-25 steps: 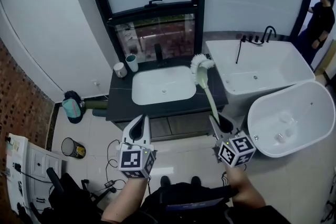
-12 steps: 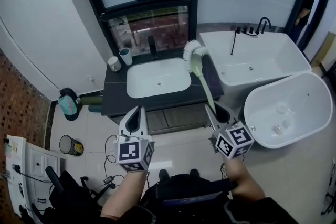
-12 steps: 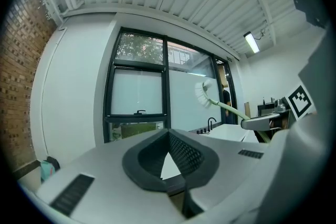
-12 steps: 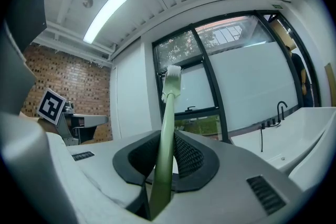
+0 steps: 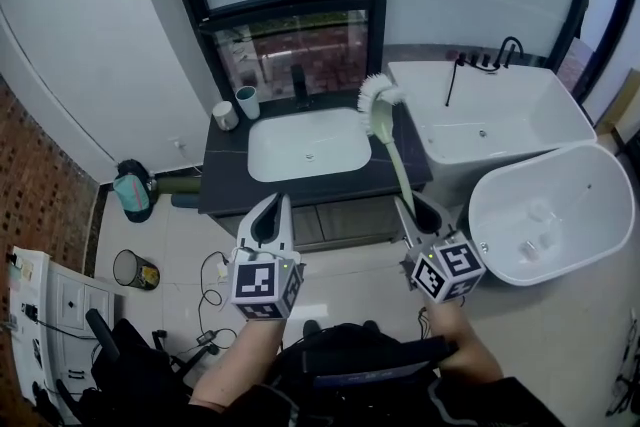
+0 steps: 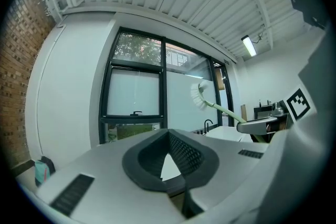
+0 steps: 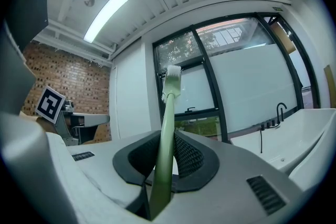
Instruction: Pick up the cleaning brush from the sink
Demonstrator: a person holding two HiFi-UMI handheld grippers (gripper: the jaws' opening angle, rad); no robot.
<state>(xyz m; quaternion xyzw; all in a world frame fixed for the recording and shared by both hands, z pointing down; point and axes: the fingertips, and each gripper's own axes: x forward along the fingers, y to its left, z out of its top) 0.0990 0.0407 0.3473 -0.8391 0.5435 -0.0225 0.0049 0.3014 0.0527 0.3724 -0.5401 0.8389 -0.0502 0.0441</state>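
Observation:
The cleaning brush (image 5: 392,147) has a pale green handle and a white bristle head. It stands out from my right gripper (image 5: 413,212), which is shut on the handle's lower end. In the head view the head hangs over the right end of the dark counter, beside the white sink (image 5: 280,153). In the right gripper view the handle (image 7: 167,128) runs up between the black pads. My left gripper (image 5: 270,218) is held level in front of the counter's left part, shut with nothing in it (image 6: 168,135). In the left gripper view the brush (image 6: 199,95) and the right gripper (image 6: 257,124) show at the right.
Two cups (image 5: 238,108) stand at the counter's back left, a black faucet (image 5: 300,81) behind the sink. A white rectangular tub (image 5: 500,120) and an oval tub (image 5: 550,215) fill the right. On the floor at the left are a small bin (image 5: 128,268) and a teal bag (image 5: 133,193).
Only the head camera has shifted a little. Both grippers keep their places and the brush stays in the right gripper.

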